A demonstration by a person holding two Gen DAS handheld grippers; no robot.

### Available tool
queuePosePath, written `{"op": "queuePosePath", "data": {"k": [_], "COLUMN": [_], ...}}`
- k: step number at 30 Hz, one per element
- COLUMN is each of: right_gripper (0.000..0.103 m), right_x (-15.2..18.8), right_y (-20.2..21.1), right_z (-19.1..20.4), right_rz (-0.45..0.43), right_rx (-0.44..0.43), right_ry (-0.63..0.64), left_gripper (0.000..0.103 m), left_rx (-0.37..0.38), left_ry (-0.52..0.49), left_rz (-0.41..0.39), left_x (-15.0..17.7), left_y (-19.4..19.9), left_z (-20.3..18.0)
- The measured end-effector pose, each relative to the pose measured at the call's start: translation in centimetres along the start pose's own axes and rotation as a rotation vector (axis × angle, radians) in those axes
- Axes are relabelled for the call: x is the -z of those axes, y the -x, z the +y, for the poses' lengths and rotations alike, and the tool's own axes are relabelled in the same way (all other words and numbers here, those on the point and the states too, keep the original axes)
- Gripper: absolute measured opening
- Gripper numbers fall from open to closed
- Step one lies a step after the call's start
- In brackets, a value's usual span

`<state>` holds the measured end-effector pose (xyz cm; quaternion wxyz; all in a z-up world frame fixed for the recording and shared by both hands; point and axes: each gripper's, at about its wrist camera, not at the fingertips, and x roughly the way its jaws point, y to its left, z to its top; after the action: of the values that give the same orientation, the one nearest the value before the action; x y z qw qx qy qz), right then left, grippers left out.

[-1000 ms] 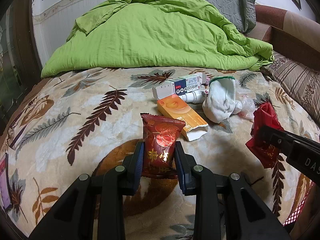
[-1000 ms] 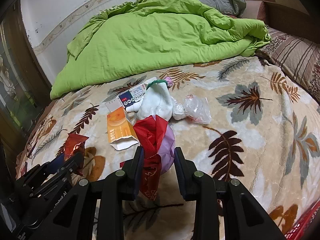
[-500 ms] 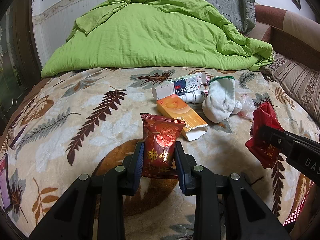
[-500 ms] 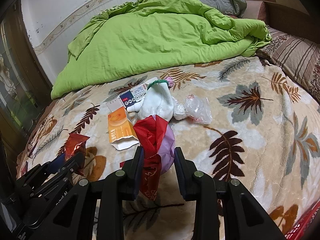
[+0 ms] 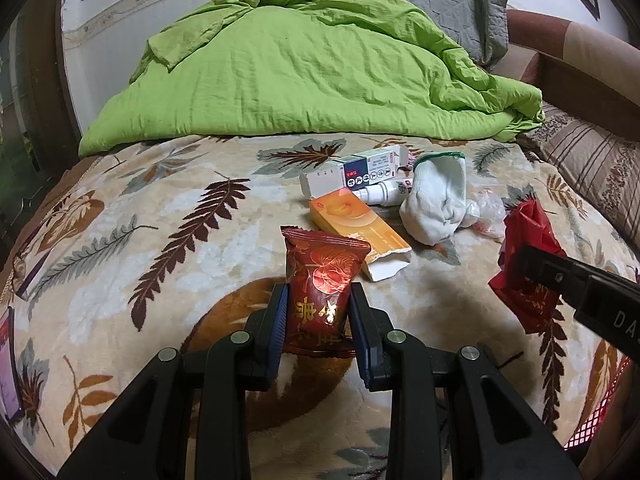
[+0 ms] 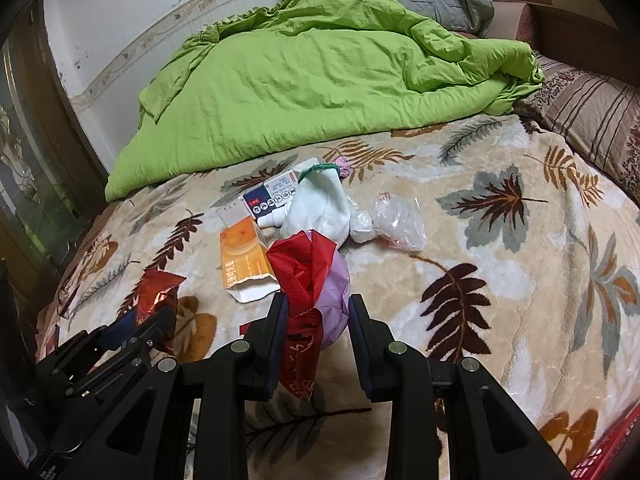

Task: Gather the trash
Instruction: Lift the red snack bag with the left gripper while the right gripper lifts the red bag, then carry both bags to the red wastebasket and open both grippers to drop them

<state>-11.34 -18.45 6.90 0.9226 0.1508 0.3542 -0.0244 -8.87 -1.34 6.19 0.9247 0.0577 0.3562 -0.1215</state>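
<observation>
While the left gripper [image 5: 319,314] clamps a dark red snack wrapper [image 5: 322,284] upright between its blue pads, the right gripper [image 6: 314,318] is closed on a bundle of red plastic bag [image 6: 305,268] and a pale purple bag [image 6: 334,300]. Both loads are held above a leaf-patterned blanket [image 5: 160,248] that covers the bed. On the blanket beyond the grippers lies the remaining litter: an orange carton [image 5: 356,226] with a torn open end, a white medicine box [image 5: 356,170] behind it, a small white bottle [image 5: 380,194] just beside that box, a white sock [image 5: 438,200] with a green-edged cuff, and a crumpled clear plastic bag [image 6: 398,220] touching the sock. A green duvet [image 5: 304,68] is heaped at the far side, with a grey pillow [image 5: 432,4] behind it.
</observation>
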Motion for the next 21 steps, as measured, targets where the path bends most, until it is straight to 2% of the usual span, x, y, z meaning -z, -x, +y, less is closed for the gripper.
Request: {"op": "queuePosePath", "data": {"k": [17,21], "right_gripper": [0.033,0.033], "right_x": [0.3,0.9], "right_y": [4.5,6.3], "right_z": [-1.6,-2.8], "right_rz": [-0.033,-0.037], "right_rx": [-0.044,-0.046], "right_ry": [-0.024,-0.048], "left_gripper": [0.029,0.029], "left_rx": [0.032,0.064], "left_ry": [-0.034,-0.05], "left_rz": [-0.014,-0.016], "left_x": [0.3,0.3], "left_y": [1.0,1.8], "left_z": [-1.0,-1.5]}}
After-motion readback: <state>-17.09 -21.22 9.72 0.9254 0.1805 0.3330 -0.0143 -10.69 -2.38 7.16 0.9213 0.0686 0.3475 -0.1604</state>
